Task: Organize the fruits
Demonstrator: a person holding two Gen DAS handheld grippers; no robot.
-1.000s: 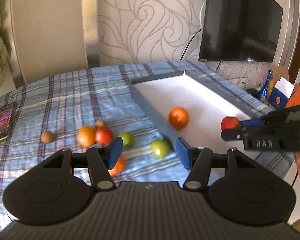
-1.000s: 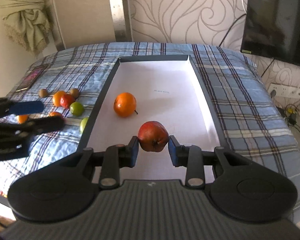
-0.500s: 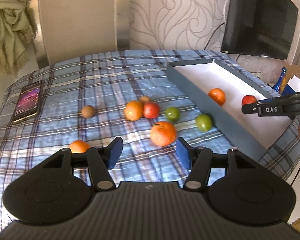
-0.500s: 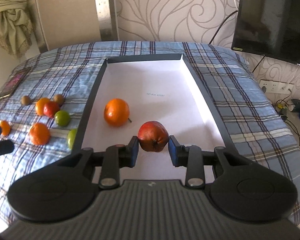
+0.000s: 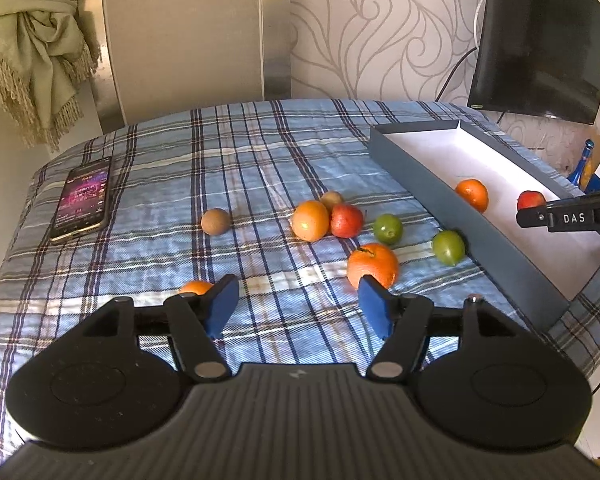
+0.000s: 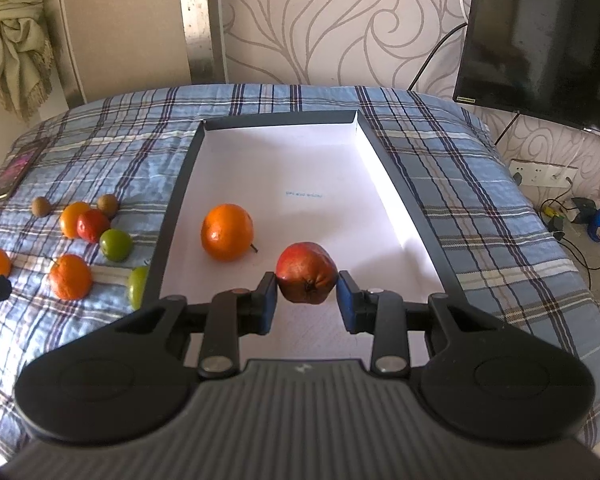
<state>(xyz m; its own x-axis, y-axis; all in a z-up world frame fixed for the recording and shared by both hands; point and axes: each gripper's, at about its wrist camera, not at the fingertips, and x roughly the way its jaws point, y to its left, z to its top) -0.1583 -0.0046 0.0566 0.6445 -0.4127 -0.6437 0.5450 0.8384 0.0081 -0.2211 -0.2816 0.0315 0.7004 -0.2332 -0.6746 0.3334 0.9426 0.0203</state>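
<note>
Organizing fruits, early stage. The right tool (image 6: 306, 298) was clamped on a red fruit (image 6: 307, 273), one pad against each side, and held it over the near end of the box (image 6: 278, 118), whose white floor showed beneath it. Whether the fruit touched the floor could not be told. Just beside it, to the left and a little farther in, an orange (image 6: 227, 232) already lay inside the box; nothing else was in there.

The left tool (image 5: 294, 307) stood with its pads wide apart and gripped nothing, above the plaid cloth (image 5: 260, 152) covering the bench. A large orange (image 5: 373, 265) lay just past its right pad, and a small orange (image 5: 195, 287) was partly hidden behind its left pad.

Left on the cloth, outside the box, were also a second orange (image 5: 310, 220) touching a red fruit on the cloth (image 5: 346, 220), a brown fruit (image 5: 331, 199) behind those two, another brown fruit (image 5: 215, 221) apart to the left, a green fruit (image 5: 387, 229), and a second green fruit (image 5: 448, 247) close against the box wall. A phone (image 5: 83, 198) lay well apart at the far left.

By this count, one fruit was placed, one was about to be released, and eight waited. The large orange seemed the left tool's likeliest next pick.
</note>
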